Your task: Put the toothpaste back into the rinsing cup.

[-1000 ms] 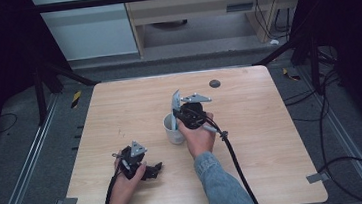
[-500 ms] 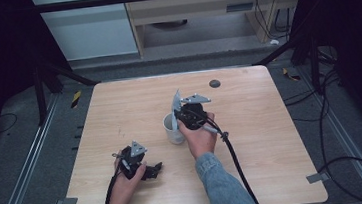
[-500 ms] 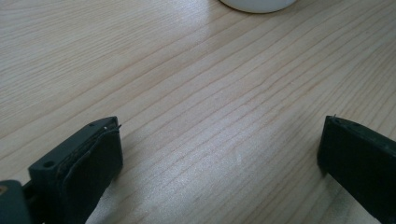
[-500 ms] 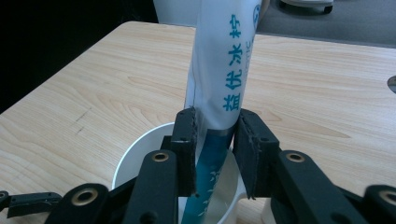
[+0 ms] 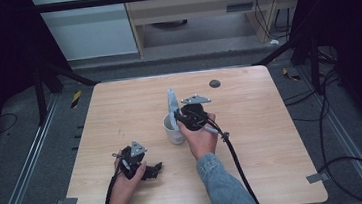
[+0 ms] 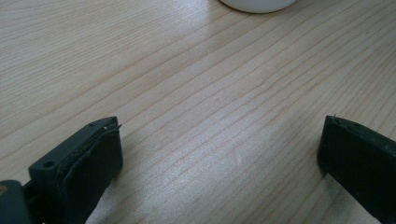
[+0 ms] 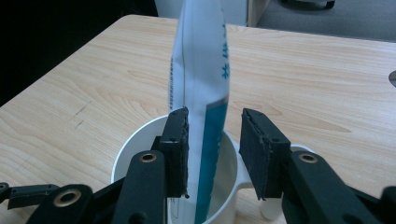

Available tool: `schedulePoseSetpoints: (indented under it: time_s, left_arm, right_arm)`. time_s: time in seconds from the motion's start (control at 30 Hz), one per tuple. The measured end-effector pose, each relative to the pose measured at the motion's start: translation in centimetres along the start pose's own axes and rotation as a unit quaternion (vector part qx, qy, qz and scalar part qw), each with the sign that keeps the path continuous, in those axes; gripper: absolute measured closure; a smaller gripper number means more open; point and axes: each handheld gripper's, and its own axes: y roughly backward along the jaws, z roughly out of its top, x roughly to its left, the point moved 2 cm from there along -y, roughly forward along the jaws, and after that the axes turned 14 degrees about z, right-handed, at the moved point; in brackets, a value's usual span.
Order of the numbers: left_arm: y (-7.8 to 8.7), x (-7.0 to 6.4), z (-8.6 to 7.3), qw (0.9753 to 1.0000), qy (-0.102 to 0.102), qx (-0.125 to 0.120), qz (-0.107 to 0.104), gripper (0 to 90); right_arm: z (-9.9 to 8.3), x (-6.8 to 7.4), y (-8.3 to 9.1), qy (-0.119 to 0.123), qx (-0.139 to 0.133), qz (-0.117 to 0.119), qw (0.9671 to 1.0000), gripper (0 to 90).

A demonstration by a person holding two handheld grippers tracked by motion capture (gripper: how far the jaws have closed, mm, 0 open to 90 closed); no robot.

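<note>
Right gripper [image 7: 212, 149] has its jaws a bit apart around the toothpaste tube [image 7: 201, 88], which stands upright in the white cup [image 7: 140, 144] mid-frame; whether they actually pinch it, can't tell. Tube looks light, soft and slick, so I'd grab the stiffer lower body. Left gripper [image 6: 219, 154] sits wide open over bare table [image 6: 196, 79], lower left in the high view.

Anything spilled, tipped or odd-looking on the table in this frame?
Nothing spilled or damaged. The white mug stands upright, and the toothpaste tube stands on end inside it, between the right gripper's open fingers. The left gripper rests open on bare table.
</note>
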Motion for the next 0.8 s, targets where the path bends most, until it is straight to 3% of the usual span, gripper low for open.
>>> schedulePoseSetpoints:
  time_s: [0.3, 0.6, 0.8]
  left_arm:
    - [0.0, 0.0, 0.0, 1.0000, 0.000, 0.000, 0.000, 0.0]
    - [0.0, 0.0, 0.0, 1.0000, 0.000, 0.000, 0.000, 0.0]
    - [0.0, 0.0, 0.0, 1.0000, 0.000, 0.000, 0.000, 0.0]
  right_arm:
    - [-0.3, 0.2, 0.0, 0.003, 0.004, 0.003, 1.0000, 62.0]
    - [-0.2, 0.6, 0.5, 0.021, 0.007, 0.000, 0.9998, 57.9]
    - [0.2, 0.7, 1.4, 0.042, 0.013, -0.010, 0.9990, 48.9]
